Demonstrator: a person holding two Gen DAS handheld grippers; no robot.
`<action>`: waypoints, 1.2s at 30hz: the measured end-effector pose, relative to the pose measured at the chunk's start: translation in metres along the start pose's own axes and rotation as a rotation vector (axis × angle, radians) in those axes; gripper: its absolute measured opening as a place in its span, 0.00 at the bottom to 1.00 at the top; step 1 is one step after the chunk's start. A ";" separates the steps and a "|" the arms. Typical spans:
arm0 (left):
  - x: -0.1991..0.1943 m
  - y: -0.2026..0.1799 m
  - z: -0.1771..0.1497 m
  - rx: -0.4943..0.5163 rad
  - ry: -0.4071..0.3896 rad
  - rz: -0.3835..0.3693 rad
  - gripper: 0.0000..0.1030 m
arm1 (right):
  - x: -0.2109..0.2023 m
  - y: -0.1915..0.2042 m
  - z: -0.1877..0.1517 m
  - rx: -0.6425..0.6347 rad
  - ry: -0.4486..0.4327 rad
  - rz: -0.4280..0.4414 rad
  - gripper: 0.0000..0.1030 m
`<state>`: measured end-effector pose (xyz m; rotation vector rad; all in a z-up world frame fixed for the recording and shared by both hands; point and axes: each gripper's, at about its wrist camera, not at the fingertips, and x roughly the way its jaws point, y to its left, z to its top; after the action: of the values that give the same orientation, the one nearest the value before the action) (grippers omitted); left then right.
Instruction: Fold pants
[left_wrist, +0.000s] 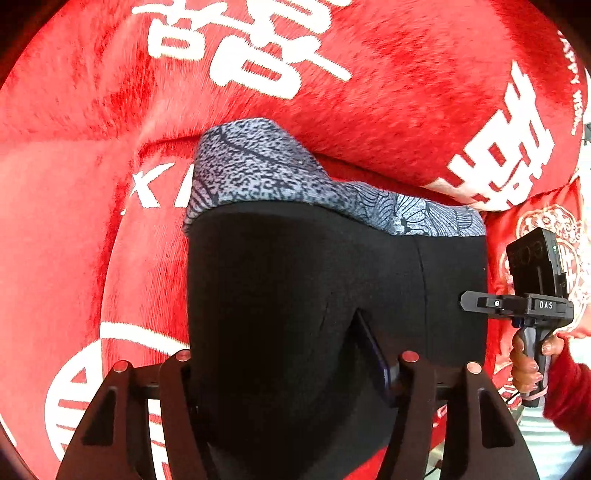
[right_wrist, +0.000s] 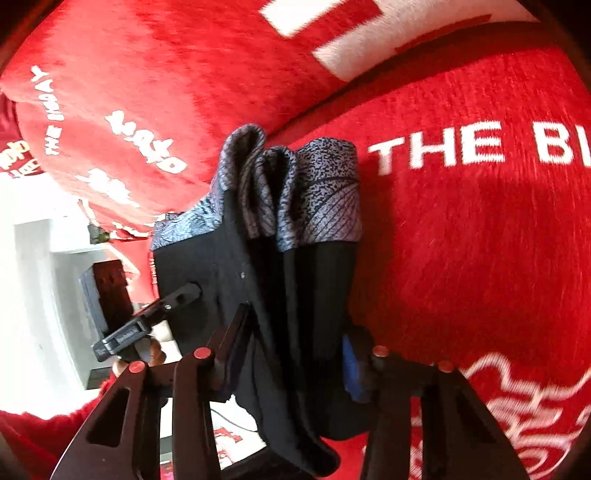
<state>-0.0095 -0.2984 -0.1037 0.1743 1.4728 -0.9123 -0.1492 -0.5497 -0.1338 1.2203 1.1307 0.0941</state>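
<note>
Black pants (left_wrist: 295, 277) with a grey patterned waistband (left_wrist: 258, 166) hang folded over red bedding. My left gripper (left_wrist: 284, 354) has the black cloth filling the whole gap between its fingers, shut on it. Its right finger's pad (left_wrist: 373, 350) shows against the fabric. My right gripper (left_wrist: 476, 301) comes in from the right edge of the pants, carried by a hand (left_wrist: 528, 365) in a red sleeve. In the right wrist view the pants (right_wrist: 258, 277) bunch in several layers, waistband (right_wrist: 325, 192) up, and my right gripper (right_wrist: 295, 332) is shut on them. My left gripper (right_wrist: 181, 295) touches their left edge.
Red plush bedding (left_wrist: 369, 92) with white characters and lettering lies all around and under the pants (right_wrist: 480, 240). A red cushion (left_wrist: 480, 129) rises behind them. White furniture (right_wrist: 33, 277) stands beyond the bedding's left edge in the right wrist view.
</note>
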 end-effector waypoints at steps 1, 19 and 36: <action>-0.005 -0.002 -0.004 -0.001 0.004 0.004 0.62 | -0.002 0.004 -0.006 -0.004 0.005 0.004 0.45; -0.006 0.027 -0.101 0.023 0.064 0.153 1.00 | 0.013 -0.026 -0.131 0.086 -0.037 -0.146 0.73; -0.072 -0.016 -0.157 0.075 0.044 0.383 1.00 | -0.023 0.043 -0.213 0.072 -0.120 -0.604 0.99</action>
<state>-0.1297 -0.1822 -0.0567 0.5164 1.3831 -0.6545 -0.2930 -0.3992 -0.0666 0.8883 1.3579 -0.4738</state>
